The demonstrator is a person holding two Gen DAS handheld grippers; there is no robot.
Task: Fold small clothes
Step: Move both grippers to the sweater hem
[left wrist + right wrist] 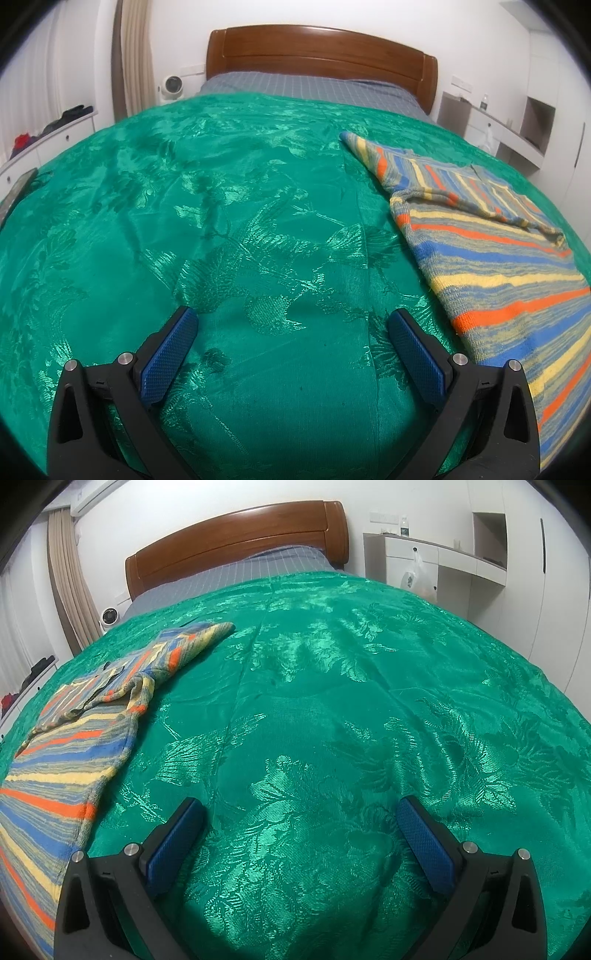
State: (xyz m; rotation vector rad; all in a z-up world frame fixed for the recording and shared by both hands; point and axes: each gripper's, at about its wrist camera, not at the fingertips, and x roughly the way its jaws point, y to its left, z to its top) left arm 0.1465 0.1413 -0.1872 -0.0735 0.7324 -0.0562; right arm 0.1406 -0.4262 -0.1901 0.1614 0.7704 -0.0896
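A: What is on the bed?

B: A striped sweater [491, 251] lies on a shiny green bedspread [221, 221] with a woven flower pattern. The stripes are blue, yellow, orange and grey. The sweater lies mostly flat, and one sleeve reaches toward the wooden headboard [317, 51]. Near the collar the knit is bunched into a fold.

A: Where is the sweater from each camera?

B: In the left wrist view it is on the right side, and its lower part runs down just beside the right finger of the left gripper [291, 321]. In the right wrist view the sweater [74, 746] is on the left side, and its hem comes close to the left finger of the right gripper [301, 808]. So the sweater is between the two grippers.

A: How do the grippers stand?

B: Both have the jaws spread wide. The blue pads [170, 354] of the left one are far apart, with only green cloth between them. The right one is the same; nothing is held. Both hang over the bedspread [332, 701]. If they touch it, one cannot tell.

A: And behind the bed?

B: A grey checked sheet [306, 88] shows below the headboard, and a small white fan [170, 86] stands by the curtain [138, 55].
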